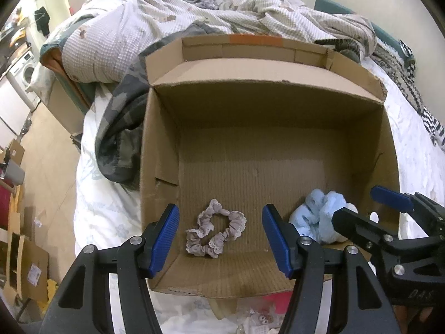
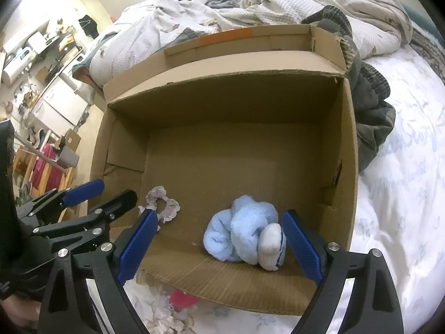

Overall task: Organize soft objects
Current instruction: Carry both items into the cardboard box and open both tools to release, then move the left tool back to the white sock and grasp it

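Observation:
An open cardboard box (image 1: 278, 105) (image 2: 222, 94) stands on the bed. On its floor lie a grey-lilac lace scrunchie (image 1: 215, 232) (image 2: 164, 201) and a light blue fluffy sock bundle (image 1: 319, 214) (image 2: 246, 235) with a white toe. My left gripper (image 1: 221, 239) is open above the near edge of the box, with the scrunchie between its blue pads and nothing held. My right gripper (image 2: 219, 246) is open around the blue bundle without touching it. It also shows in the left wrist view (image 1: 370, 206), and the left gripper shows in the right wrist view (image 2: 105, 192).
A rumpled white quilt (image 1: 155, 27) and dark grey clothing (image 1: 122, 128) (image 2: 372, 117) lie behind and beside the box on the white sheet (image 2: 403, 194). Something pink (image 2: 182, 299) and small pale items lie in front of the box. Floor clutter and cardboard (image 1: 25, 264) are at the left.

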Demonstrator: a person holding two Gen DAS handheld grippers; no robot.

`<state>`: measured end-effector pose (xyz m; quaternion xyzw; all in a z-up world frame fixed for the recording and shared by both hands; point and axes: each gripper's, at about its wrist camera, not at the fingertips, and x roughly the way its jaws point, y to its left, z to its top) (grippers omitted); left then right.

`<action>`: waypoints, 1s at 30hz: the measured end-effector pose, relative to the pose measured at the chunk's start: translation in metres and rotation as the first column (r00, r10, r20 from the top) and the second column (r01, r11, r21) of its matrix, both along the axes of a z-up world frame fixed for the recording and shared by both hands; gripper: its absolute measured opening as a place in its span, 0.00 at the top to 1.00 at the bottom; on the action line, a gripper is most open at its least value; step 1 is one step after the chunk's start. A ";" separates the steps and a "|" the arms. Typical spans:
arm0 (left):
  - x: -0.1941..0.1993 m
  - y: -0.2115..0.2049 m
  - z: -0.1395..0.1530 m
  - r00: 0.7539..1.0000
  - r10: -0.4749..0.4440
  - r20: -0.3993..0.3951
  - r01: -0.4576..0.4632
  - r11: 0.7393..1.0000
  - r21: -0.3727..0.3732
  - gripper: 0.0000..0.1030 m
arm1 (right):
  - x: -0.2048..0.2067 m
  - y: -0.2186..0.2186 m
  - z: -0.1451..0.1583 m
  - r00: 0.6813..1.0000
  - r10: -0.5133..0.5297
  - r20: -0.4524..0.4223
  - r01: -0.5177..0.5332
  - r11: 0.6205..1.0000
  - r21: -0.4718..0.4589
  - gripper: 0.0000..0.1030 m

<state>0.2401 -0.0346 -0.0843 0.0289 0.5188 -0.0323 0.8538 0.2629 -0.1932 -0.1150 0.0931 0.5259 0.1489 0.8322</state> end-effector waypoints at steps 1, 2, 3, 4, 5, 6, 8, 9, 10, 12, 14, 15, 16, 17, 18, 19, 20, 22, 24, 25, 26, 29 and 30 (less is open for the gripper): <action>-0.002 0.002 0.003 1.000 0.004 0.009 -0.004 1.000 -0.008 0.43 | 0.000 0.000 0.001 1.000 -0.008 0.004 0.008 1.000 -0.002 0.06; -0.003 0.003 0.005 1.000 0.007 0.015 -0.007 1.000 -0.012 0.43 | -0.001 -0.001 0.003 1.000 -0.017 0.007 0.017 1.000 -0.004 0.06; -0.005 0.006 0.008 1.000 0.013 0.025 -0.013 1.000 -0.018 0.43 | -0.002 -0.002 0.004 1.000 -0.024 0.009 0.024 1.000 -0.001 0.04; -0.006 0.008 0.010 0.999 0.018 0.030 -0.017 1.000 -0.020 0.43 | -0.004 -0.002 0.006 0.999 -0.029 0.015 0.029 1.000 0.007 0.00; -0.008 0.010 0.013 0.999 0.024 0.035 -0.023 0.999 -0.024 0.43 | -0.006 -0.003 0.008 0.999 -0.032 0.022 0.032 0.999 0.013 0.00; -0.011 0.012 0.017 0.999 0.031 0.044 -0.030 0.999 -0.030 0.43 | -0.009 -0.003 0.010 0.999 -0.034 0.028 0.034 0.999 0.016 0.00; -0.018 0.018 0.024 0.996 0.053 0.070 -0.051 0.998 -0.039 0.43 | -0.013 -0.003 0.014 0.999 -0.035 0.040 0.034 0.999 0.020 0.00; -0.023 0.022 0.029 0.994 0.066 0.087 -0.063 0.997 -0.046 0.43 | -0.015 -0.003 0.016 0.998 -0.038 0.041 0.037 0.999 0.017 0.00; -0.026 0.024 0.032 0.993 0.071 0.097 -0.066 0.996 -0.053 0.43 | -0.018 -0.003 0.017 0.998 -0.042 0.043 0.041 0.999 0.017 0.00; -0.031 0.027 0.036 0.991 0.079 0.105 -0.073 0.996 -0.055 0.43 | -0.023 -0.004 0.021 0.998 -0.042 0.048 0.041 0.999 0.020 0.00; -0.036 0.031 0.038 0.990 0.089 0.109 -0.084 0.995 -0.044 0.41 | -0.029 -0.005 0.026 0.997 -0.042 0.065 0.041 0.999 0.020 0.00; -0.037 0.031 0.038 0.990 0.093 0.108 -0.089 0.995 -0.034 0.40 | -0.031 -0.005 0.028 0.996 -0.042 0.074 0.041 0.999 0.020 0.00; -0.040 0.034 0.038 0.989 0.104 0.103 -0.103 0.994 -0.021 0.39 | -0.034 -0.006 0.031 0.996 -0.045 0.081 0.043 0.999 0.021 0.00; -0.042 0.036 0.037 0.989 0.114 0.099 -0.113 0.993 -0.018 0.39 | -0.036 -0.007 0.032 0.995 -0.049 0.087 0.047 0.999 0.024 0.00; -0.043 0.039 0.037 0.988 0.123 0.093 -0.122 0.992 -0.023 0.38 | -0.039 -0.008 0.034 0.994 -0.051 0.094 0.048 0.998 0.028 0.00; -0.045 0.043 0.037 0.988 0.127 0.085 -0.125 0.992 -0.033 0.38 | -0.041 -0.008 0.035 0.994 -0.048 0.100 0.046 0.999 0.024 0.00; -0.047 0.045 0.038 0.988 0.132 0.084 -0.130 0.991 -0.035 0.38 | -0.042 -0.009 0.035 0.993 -0.045 0.106 0.043 0.999 0.015 0.00; -0.052 0.051 0.040 0.985 0.144 0.093 -0.142 0.989 -0.032 0.38 | -0.047 -0.011 0.037 0.992 -0.048 0.115 0.047 0.999 0.010 0.00; -0.057 0.055 0.043 0.984 0.149 0.097 -0.146 0.988 -0.041 0.38 | -0.050 -0.013 0.037 0.992 -0.053 0.114 0.050 0.998 0.024 0.00; -0.061 0.058 0.043 0.983 0.157 0.092 -0.154 0.987 -0.042 0.38 | -0.052 -0.013 0.037 0.992 -0.055 0.111 0.052 0.998 0.026 0.00; -0.063 0.060 0.043 0.983 0.161 0.088 -0.157 0.987 -0.044 0.38 | -0.054 -0.013 0.036 0.993 -0.057 0.107 0.054 0.998 0.026 0.00; -0.073 0.066 0.042 0.983 0.170 0.074 -0.166 0.985 -0.057 0.38 | -0.061 -0.010 0.034 0.994 -0.050 0.094 0.048 0.999 0.022 0.00; -0.077 0.069 0.042 0.982 0.174 0.073 -0.170 0.983 -0.063 0.38 | -0.064 -0.008 0.033 0.995 -0.050 0.087 0.049 0.999 0.014 0.00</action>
